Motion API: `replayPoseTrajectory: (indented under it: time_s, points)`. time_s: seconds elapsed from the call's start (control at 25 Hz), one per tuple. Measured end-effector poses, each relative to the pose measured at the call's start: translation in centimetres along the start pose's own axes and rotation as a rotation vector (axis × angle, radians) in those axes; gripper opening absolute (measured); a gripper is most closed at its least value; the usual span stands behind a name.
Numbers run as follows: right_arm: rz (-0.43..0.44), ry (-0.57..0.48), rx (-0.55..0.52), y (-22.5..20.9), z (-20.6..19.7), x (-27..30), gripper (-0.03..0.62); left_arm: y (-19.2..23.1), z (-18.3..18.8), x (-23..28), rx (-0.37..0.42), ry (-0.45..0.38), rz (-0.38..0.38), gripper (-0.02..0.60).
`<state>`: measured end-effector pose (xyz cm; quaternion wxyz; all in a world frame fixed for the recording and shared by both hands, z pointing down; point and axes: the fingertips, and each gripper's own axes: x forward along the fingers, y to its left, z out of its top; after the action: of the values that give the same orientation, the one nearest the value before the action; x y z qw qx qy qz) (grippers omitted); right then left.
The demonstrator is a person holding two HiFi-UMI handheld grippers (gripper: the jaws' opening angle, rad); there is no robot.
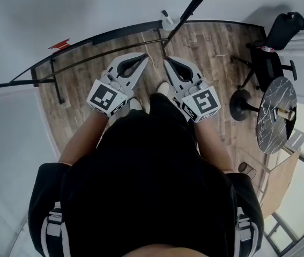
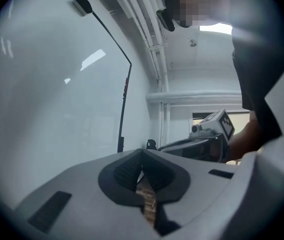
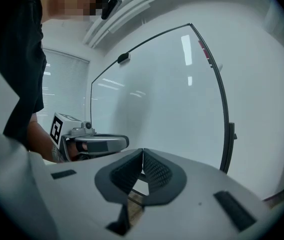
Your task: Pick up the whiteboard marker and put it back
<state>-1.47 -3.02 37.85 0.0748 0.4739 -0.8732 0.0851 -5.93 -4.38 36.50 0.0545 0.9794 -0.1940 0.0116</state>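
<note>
I stand in front of a whiteboard (image 1: 87, 9) in a black frame, with both grippers held out side by side toward it. My left gripper (image 1: 143, 58) is shut, its pads meeting at the tip with nothing between them. My right gripper (image 1: 168, 62) is shut and empty too. The left gripper view has its jaws (image 2: 142, 151) pointing level along the board (image 2: 56, 94), with the right gripper (image 2: 202, 146) beside them. From the right gripper (image 3: 142, 151), the board (image 3: 172, 94) and the left gripper (image 3: 94, 144) show. A small white object (image 1: 167, 21) sits by the board's lower edge. No marker is clearly visible.
The board's black stand bars (image 1: 55, 79) cross the wooden floor (image 1: 205, 47) just ahead of my feet. A black office chair (image 1: 272, 52) and a round marble-topped table (image 1: 276, 114) stand to the right. A red item (image 1: 60, 45) sits on the board's frame at the left.
</note>
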Motion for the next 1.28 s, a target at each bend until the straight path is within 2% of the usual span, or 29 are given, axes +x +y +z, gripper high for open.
replayPoseTrajectory:
  time_s: [0.2,0.48,0.76,1.28]
  points:
    - [0.049,0.019,-0.002,-4.0,-0.8,1.9,0.003,2.2,-0.5,3.6,0.003,0.011,0.042,0.003]
    - [0.109,0.067,-0.014,-10.1,-1.5,5.4,0.003,6.4,-0.7,8.3,0.006,0.006,0.138,0.003]
    - [0.104,0.141,-0.035,-15.5,-3.8,8.6,0.003,9.4,-2.6,11.9,-0.031,0.013,0.181,0.003]
    - [0.090,0.242,-0.057,-20.1,-7.8,13.9,0.005,12.7,-5.9,14.3,-0.051,0.025,0.207,0.003]
